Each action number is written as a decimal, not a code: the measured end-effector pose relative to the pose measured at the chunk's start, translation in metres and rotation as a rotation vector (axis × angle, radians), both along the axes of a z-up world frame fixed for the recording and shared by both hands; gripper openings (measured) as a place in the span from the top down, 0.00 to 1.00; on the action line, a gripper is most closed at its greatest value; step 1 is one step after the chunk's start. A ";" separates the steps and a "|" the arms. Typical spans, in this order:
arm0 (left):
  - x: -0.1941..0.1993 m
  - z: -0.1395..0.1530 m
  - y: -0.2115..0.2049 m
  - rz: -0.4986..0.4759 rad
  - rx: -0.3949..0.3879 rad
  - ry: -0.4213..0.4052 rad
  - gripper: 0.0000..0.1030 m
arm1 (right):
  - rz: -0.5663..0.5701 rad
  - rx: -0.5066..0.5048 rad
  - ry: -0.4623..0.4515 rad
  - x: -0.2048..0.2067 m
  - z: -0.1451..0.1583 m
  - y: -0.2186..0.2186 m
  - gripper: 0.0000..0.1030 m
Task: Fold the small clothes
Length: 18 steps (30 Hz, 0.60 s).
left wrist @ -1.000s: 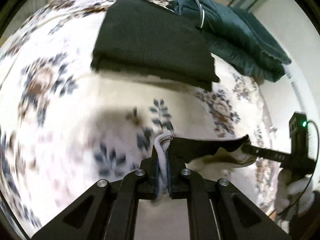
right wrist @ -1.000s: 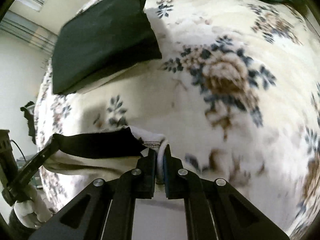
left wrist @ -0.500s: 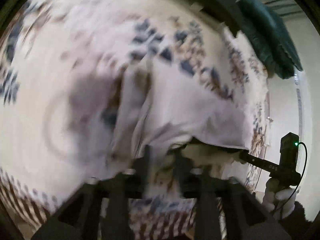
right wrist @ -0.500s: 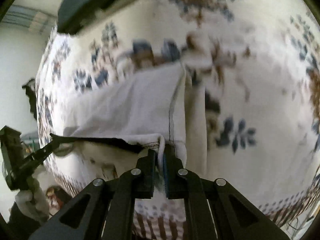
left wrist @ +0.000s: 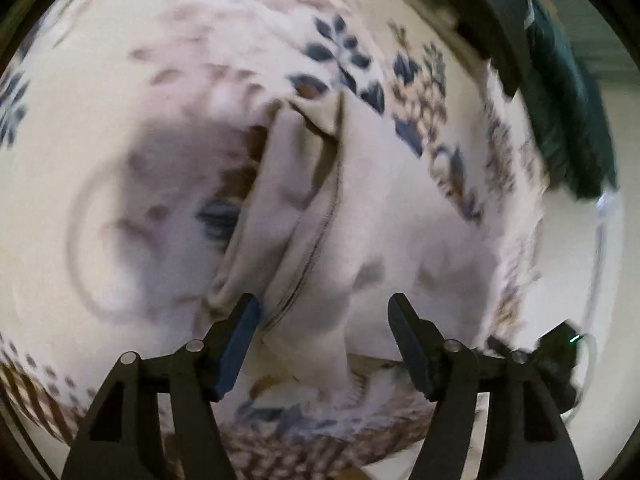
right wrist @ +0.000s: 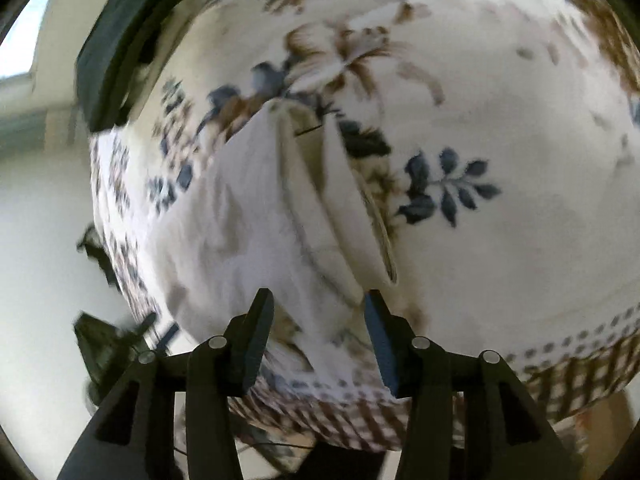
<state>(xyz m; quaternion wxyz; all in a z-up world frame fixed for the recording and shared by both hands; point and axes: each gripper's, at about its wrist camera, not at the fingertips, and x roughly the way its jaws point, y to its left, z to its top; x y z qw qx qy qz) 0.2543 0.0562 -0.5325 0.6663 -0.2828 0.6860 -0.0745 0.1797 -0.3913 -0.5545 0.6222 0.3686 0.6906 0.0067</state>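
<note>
In the left wrist view the left gripper has its jaws spread wide apart with nothing between them, and the white garment lies flat on the floral bedspread just ahead, running from the fingers toward 12 o'clock, with a narrow strip folded over along its left edge (the picture is blurred, so the stitching is hard to read). A folded black cloth sits at 1 o'clock, with a dark green blanket beyond it at 2 o'clock, and the right gripper shows at 4 o'clock. In the right wrist view the right gripper also stands open and empty, the garment spread on the bedspread from between the fingers up toward 11 o'clock. The black cloth lies at 10 o'clock near the bed's far edge.
</note>
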 end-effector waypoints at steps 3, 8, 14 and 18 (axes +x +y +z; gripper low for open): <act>0.003 0.004 -0.015 -0.079 0.096 -0.042 0.95 | -0.010 -0.030 0.005 -0.002 -0.012 0.005 0.65; -0.005 0.048 0.007 -0.037 0.114 -0.177 0.95 | -0.030 -0.087 -0.107 -0.013 0.016 0.013 0.94; -0.013 0.016 0.022 -0.083 0.015 -0.030 0.91 | 0.033 -0.054 0.024 -0.022 -0.014 0.012 0.94; -0.009 0.026 0.027 -0.072 0.018 -0.022 0.61 | 0.086 -0.094 0.029 -0.017 -0.006 0.011 0.72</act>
